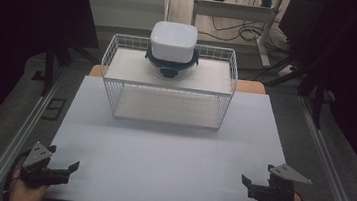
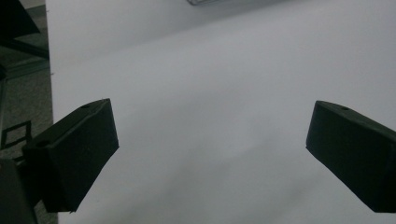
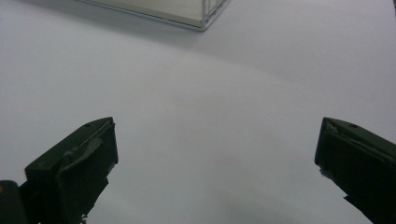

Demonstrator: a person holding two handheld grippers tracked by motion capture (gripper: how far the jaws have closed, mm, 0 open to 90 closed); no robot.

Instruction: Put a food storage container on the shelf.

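A white wire basket stands at the back middle of the white table. On its top sits a white square container, upside down on a dark blue clip lid. My left gripper rests at the table's near left corner, open and holding nothing; in the left gripper view its jaws stand wide apart over bare table. My right gripper sits at the near right corner, also open and holding nothing, with its jaws spread over the white surface. A corner of the basket lies far ahead of it.
Bare white tabletop stretches between the grippers and the basket. Metal rails run along both sides of the table. Dark floor, a desk frame and cables lie beyond the far edge.
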